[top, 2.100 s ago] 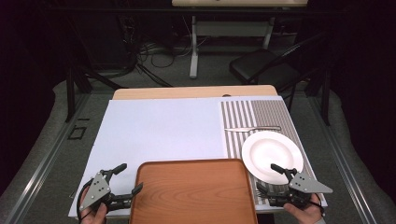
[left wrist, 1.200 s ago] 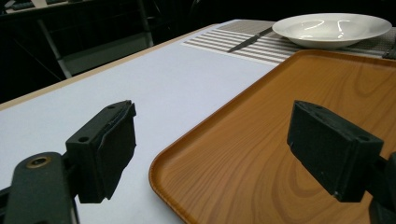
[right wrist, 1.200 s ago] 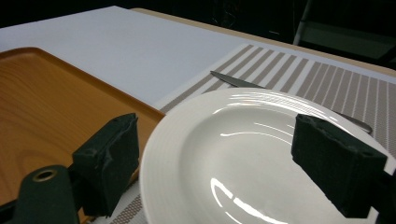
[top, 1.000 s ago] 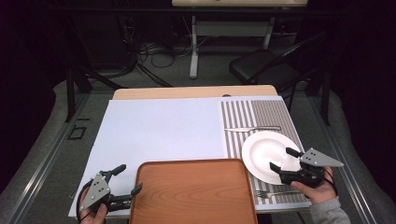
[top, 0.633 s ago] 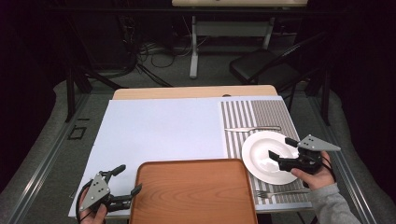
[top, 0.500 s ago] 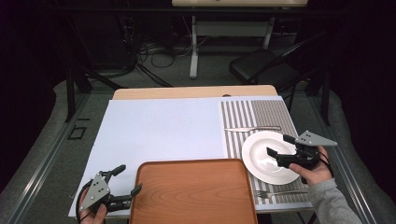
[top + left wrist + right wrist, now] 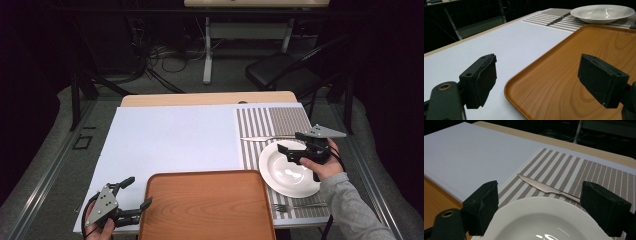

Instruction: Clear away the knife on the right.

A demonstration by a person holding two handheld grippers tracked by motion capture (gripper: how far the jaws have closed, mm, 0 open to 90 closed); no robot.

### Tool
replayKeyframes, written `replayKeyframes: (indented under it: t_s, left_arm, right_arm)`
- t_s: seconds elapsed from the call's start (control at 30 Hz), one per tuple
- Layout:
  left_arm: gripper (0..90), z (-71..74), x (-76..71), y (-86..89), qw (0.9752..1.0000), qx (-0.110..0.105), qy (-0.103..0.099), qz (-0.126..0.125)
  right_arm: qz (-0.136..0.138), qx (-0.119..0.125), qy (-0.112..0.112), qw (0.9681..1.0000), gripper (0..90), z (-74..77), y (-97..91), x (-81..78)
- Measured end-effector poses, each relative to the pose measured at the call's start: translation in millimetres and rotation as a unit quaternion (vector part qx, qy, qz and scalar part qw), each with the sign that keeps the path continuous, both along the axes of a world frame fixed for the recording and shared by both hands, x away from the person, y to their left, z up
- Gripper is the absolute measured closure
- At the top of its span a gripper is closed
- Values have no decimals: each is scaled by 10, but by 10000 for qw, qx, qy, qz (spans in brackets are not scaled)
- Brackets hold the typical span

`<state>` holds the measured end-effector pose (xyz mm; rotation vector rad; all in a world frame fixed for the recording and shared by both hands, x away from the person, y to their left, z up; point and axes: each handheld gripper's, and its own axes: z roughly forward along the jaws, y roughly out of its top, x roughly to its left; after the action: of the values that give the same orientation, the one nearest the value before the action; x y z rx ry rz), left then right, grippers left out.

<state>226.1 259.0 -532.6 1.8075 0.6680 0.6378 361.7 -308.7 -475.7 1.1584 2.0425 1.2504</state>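
Shallow white ceramic plate (image 7: 290,170) near the desk's right edge, under the gaping right gripper (image 7: 295,150), may slide onto the steel knife (image 7: 265,138) if nudged.

You have a wooden tray (image 7: 207,205) at the table's (image 7: 207,98) near edge, about midway along it, lying on a white sheet (image 7: 170,137) that covers the table's left and middle. Your striped placemat (image 7: 272,122) fills the right side, reaching from near the far edge to the near edge. On it sits a white deep plate (image 7: 287,170), just beside the tray's right rim. A table knife (image 7: 262,138) lies crosswise on the placemat just beyond the plate, and a fork (image 7: 297,205) lies crosswise near the placemat's near edge. Past the table's far right corner you see a black chair (image 7: 285,75) on grey carpet.
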Motion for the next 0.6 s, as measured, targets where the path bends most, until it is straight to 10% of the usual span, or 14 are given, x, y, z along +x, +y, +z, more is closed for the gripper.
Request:
replayKeyframes:
  t_s: [0.6]
  left_arm:
    - [157, -6, 8, 7, 10000, -14, 11, 0]
  right_arm:
    - [-246, -216, 602, 9976, 149, -31, 11, 528]
